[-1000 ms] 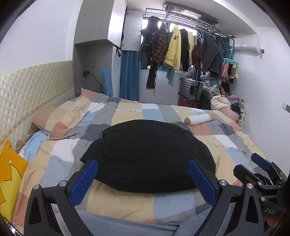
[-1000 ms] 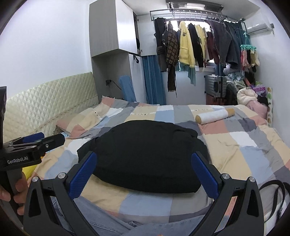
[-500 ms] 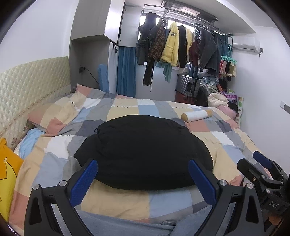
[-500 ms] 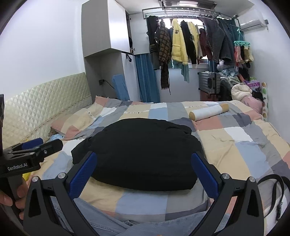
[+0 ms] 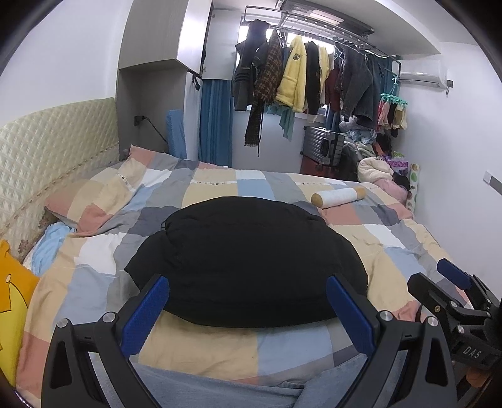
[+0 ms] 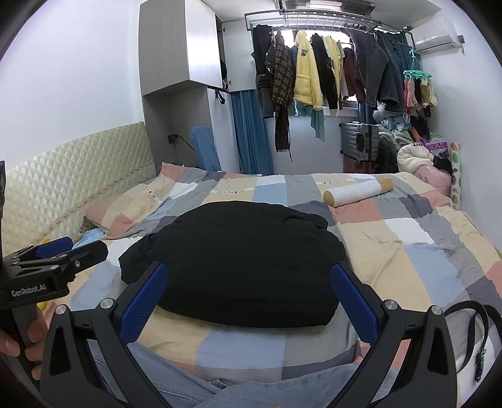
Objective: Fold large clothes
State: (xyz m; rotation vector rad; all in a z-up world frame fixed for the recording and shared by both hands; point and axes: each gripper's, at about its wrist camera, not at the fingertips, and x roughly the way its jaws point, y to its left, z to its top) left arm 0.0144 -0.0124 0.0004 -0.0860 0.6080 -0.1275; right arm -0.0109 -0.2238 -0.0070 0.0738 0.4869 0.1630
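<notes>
The bed with its patchwork quilt serves as the folding surface; the black garment lies on its middle as a compact, puffy bundle – judged already folded. Both the left gripper and the right gripper hover short of it, jaws spread wide, holding nothing. Its underside and folded layers are hidden – sleeves cannot be made out

White-walled bedroom: patchwork-quilted bed, quilted headboard, window-side clothes rail, grey wardrobe.
</notes>
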